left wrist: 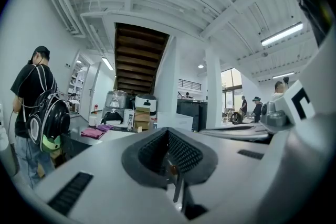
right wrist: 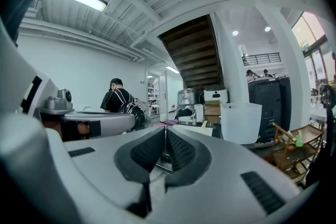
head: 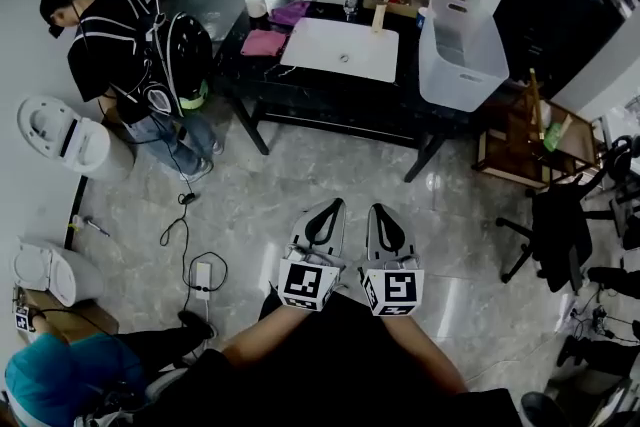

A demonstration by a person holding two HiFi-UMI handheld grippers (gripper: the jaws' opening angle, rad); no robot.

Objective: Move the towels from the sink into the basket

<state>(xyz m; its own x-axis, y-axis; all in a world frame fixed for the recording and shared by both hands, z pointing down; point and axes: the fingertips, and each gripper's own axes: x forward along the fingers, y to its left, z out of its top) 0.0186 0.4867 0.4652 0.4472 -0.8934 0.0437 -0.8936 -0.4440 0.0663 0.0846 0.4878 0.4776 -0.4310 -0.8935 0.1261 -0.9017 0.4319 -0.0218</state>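
Pink towels (head: 264, 42) lie beside the sink (head: 320, 40), upper centre. Our left gripper (head: 327, 207) and right gripper (head: 384, 211), lower centre, have jaws closed, empty.

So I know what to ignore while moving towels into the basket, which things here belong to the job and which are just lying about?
For the job: pink cloth towel; purple cloth towel; white rectangular sink; white plastic basket.
Just lying about: white toilet bowl; black office chair; light wooden chair.

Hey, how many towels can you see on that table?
2. A pink towel lies on the table left of the sink; a purple towel lies just behind it. The basket might hide more.
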